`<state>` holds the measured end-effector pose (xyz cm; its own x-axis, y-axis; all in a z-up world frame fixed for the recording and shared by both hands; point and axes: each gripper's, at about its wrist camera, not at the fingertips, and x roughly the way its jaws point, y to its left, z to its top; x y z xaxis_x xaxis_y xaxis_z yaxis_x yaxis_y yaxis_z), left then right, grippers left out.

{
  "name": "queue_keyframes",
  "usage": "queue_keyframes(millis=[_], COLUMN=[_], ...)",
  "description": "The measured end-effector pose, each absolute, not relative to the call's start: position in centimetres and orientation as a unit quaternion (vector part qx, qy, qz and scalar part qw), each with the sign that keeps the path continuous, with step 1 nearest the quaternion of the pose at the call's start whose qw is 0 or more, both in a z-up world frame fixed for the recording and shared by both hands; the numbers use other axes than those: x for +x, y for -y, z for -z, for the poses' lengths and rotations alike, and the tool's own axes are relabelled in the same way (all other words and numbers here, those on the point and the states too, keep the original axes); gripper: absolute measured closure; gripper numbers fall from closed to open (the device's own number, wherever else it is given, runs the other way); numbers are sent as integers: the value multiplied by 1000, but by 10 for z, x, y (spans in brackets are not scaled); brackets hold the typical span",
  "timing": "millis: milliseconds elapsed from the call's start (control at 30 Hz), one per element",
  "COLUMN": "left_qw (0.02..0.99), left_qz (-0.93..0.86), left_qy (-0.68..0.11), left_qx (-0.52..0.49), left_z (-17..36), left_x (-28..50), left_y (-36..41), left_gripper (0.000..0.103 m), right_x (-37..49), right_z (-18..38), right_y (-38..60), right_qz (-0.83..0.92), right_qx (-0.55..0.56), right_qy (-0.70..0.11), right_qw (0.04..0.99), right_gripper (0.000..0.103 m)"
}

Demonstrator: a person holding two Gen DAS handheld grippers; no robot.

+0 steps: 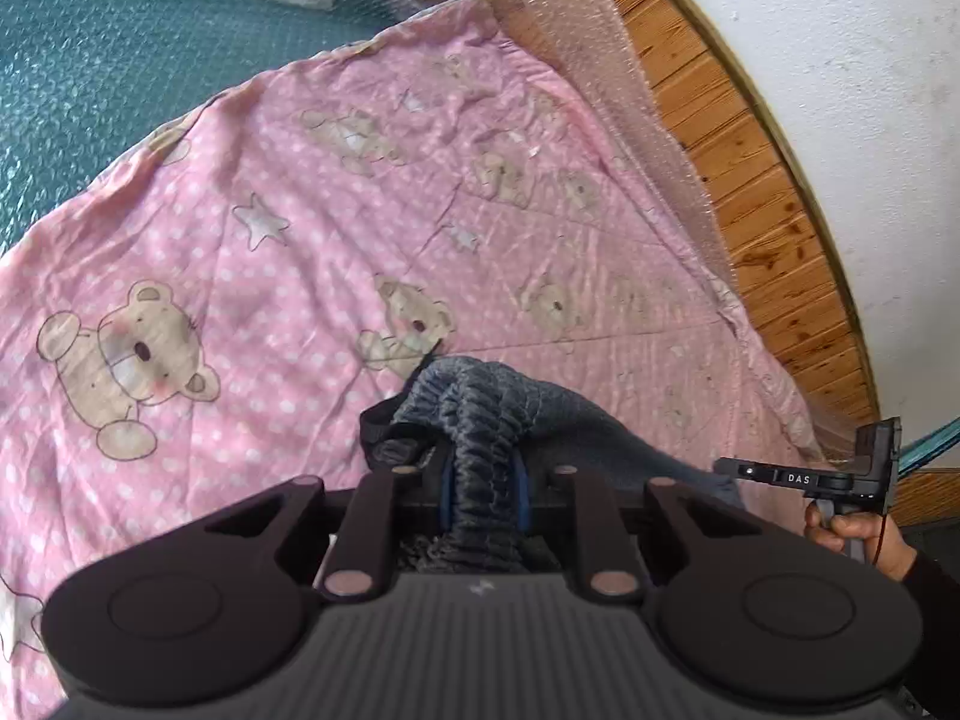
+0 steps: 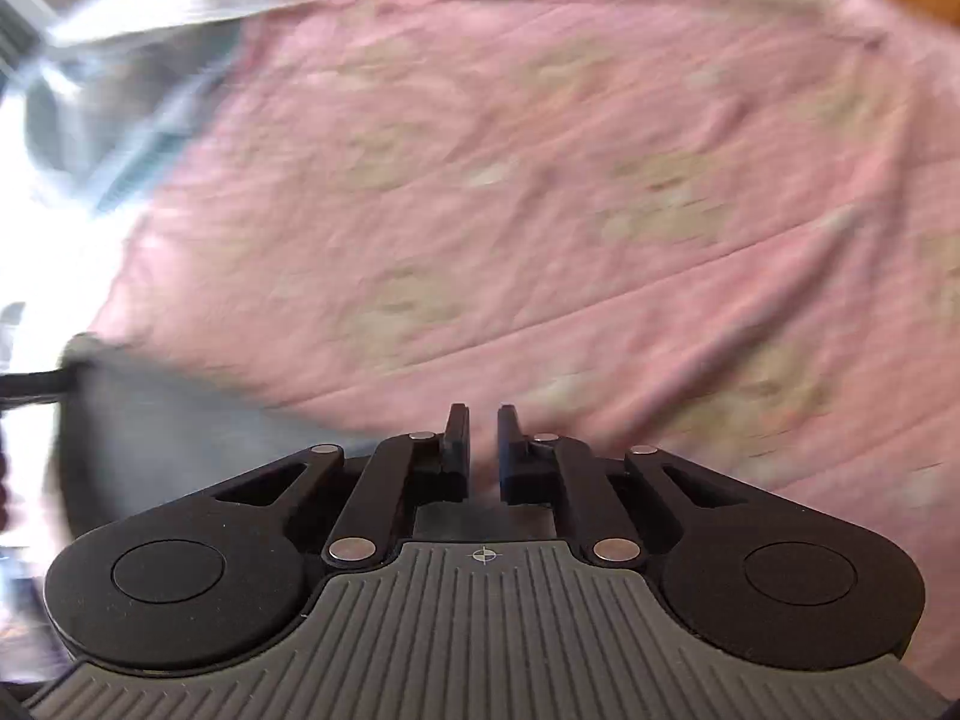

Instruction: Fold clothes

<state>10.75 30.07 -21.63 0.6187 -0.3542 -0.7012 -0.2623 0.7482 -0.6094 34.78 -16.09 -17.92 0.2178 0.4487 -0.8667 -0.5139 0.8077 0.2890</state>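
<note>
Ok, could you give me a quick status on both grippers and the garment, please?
Left gripper shut on the dark grey garment, bunched at the waistband. Right gripper empty, jaws slightly apart, over the pink bear sheet. Nothing in the way.

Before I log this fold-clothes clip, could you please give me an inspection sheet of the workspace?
Surface: pink bear-print sheet, wrinkled, spread over the bed.
Job's things: grey ribbed garment, bunched, one end lifted off the sheet.
Clutter: bubble wrap along the sheet's far edge.
Grippers: left gripper clamped on the garment; right gripper empty, jaws slightly apart, view blurred.
Cables: nothing seen.
Surroundings: wooden board, white wall.
</note>
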Motion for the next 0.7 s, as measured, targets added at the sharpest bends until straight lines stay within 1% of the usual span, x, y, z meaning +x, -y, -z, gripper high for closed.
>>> queue_keyframes(millis=[33,67,133,200,233,267,333,400,467,533,567,600,633,667,700], left_qw=[825,821,820,832,842,854,865,866,851,833,826,822,818,814,812], left_qz=[25,25,25,11,1,-12,12,59,92,83,74,66,64,62,60], left_qy=[-439,-442,-443,-427,-417,-407,-400,-404,-443,-488,-506,-511,-509,-506,-504], left_qx=[-356,-359,-362,-353,-342,-324,-303,-289,-268,-246,-237,-241,-261,-280,-290], left_z=[218,217,209,191,180,167,151,143,159,190,204,213,217,222,224], left_x=[108,109,106,96,91,86,88,95,106,114,117,118,117,117,116], left_y=[-302,-303,-307,-313,-315,-314,-301,-280,-256,-246,-246,-254,-265,-276,-282], left_gripper=[82,78,74,71,70,70,70,70,70,71,81,94,99,99,99], right_x=[339,330,312,292,275,258,223,192,174,157,148,137,126,116,105], right_z=[173,166,153,139,130,125,125,136,153,170,177,181,184,187,185], right_y=[161,161,160,160,160,158,152,148,152,157,163,173,184,193,203], right_qz=[-302,-295,-282,-273,-288,-302,-315,-306,-292,-278,-274,-273,-271,-270,-269], right_qx=[-42,-54,-78,-96,-85,-79,-81,-84,-80,-78,-84,-86,-89,-91,-95], right_qy=[-531,-517,-490,-464,-461,-460,-461,-469,-483,-498,-506,-506,-507,-510,-516], right_qw=[791,801,821,837,835,831,826,824,821,818,814,814,813,812,807], right_gripper=[101,96,88,84,73,64,63,63,63,63,61,60,59,55,55])
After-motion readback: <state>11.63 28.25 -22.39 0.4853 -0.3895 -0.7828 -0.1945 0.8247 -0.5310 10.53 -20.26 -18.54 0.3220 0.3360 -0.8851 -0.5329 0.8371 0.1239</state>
